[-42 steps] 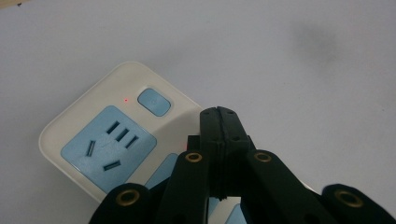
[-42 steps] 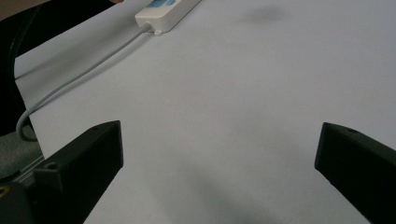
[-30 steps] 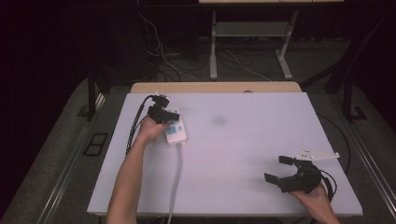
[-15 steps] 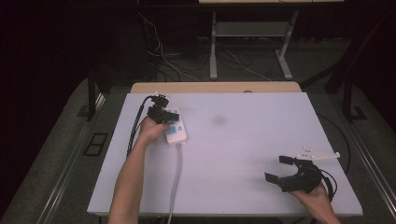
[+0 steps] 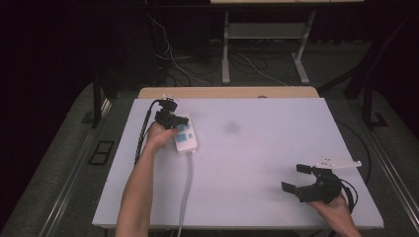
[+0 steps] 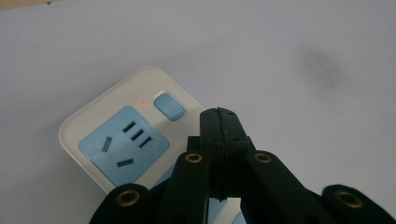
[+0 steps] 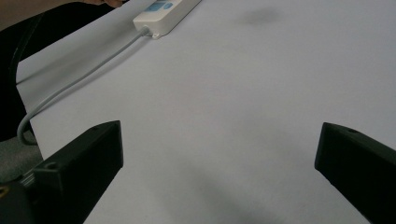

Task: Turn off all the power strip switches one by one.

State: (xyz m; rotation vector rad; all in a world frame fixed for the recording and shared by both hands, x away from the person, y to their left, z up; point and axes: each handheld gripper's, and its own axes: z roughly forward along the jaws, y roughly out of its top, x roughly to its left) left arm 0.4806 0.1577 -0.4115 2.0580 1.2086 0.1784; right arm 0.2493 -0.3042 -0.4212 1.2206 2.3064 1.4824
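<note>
2 grippers: I hold 1 in each hand, over a white table (image 5: 257, 148).
Left gripper (image 6: 219, 114): my jaws are pressed tight together with nothing between them. The tips sit just past the blue button (image 6: 169, 106), at about 4 o'clock from it.
Right gripper (image 5: 296, 178): my jaws are spread wide apart and hold nothing. It waits near the 5 o'clock corner of the table, well apart from the left one.
Power strip (image 5: 185, 135): it lies flat at about 10 o'clock on the table, right by my left hand (image 5: 157, 137). It is cream with blue sockets.
Little light (image 6: 143, 101): 1 tiny red dot glows just beside the button, so I think the strip is on.
Cord (image 5: 186, 192): it is grey and runs from the strip toward 6 o'clock, then off the table edge.
How it will feel: I think the strip is hard plastic, light, and a bit smooth. It will not bend or squash.
Where to grab: the 2 long sides look best to me, since they are flat and thin enough for open jaws.
Watch out: the cord may tug the strip and turn it if I lift or slide it.
Button: I think closed tips are good for poking it, with a soft straight push.
Dark smudge (image 5: 231, 127): it is on the table at about 12 o'clock. I cannot tell what it is.
</note>
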